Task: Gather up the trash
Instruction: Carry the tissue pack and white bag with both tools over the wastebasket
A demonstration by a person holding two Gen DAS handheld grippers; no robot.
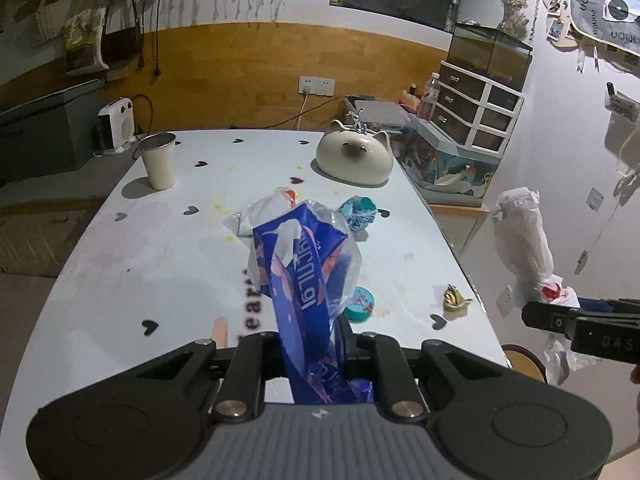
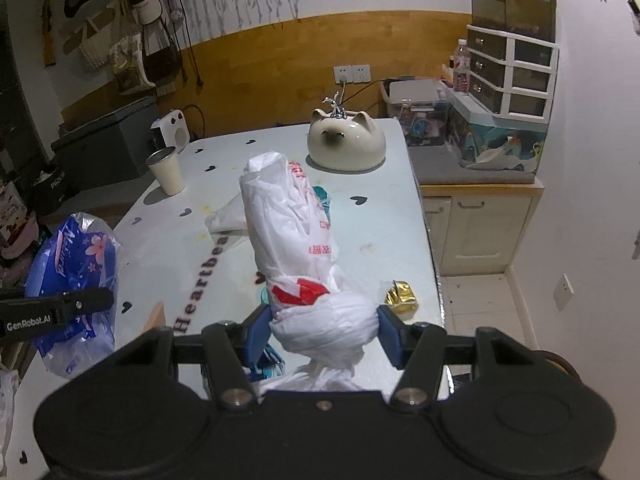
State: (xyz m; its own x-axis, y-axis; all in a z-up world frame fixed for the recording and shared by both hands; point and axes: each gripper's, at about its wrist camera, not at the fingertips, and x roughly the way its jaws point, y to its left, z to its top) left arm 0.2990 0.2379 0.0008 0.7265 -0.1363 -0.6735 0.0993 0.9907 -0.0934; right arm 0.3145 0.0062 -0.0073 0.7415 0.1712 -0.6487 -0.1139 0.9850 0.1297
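My left gripper (image 1: 310, 344) is shut on a blue tissue wrapper (image 1: 304, 264), which sticks up above the white table (image 1: 120, 264). In the right wrist view the same blue wrapper (image 2: 76, 276) hangs at the left in the left gripper (image 2: 80, 304). My right gripper (image 2: 324, 328) is shut on a bundled white plastic bag (image 2: 288, 232) with red print, lifted over the table (image 2: 380, 224). The white bag (image 1: 524, 240) also shows at the right of the left wrist view. On the table lie a crumpled clear bag (image 1: 260, 212), a teal wrapper (image 1: 358, 212), a teal lid (image 1: 360, 304) and a gold foil piece (image 1: 454, 300).
A cat-shaped ceramic dish (image 1: 354, 156) sits at the table's far right and a metal-rimmed cup (image 1: 158, 160) at the far left. A wooden stick (image 1: 220, 330) lies near the front edge. Beyond the right edge stand a cabinet (image 2: 476, 224) and drawers (image 2: 512, 72).
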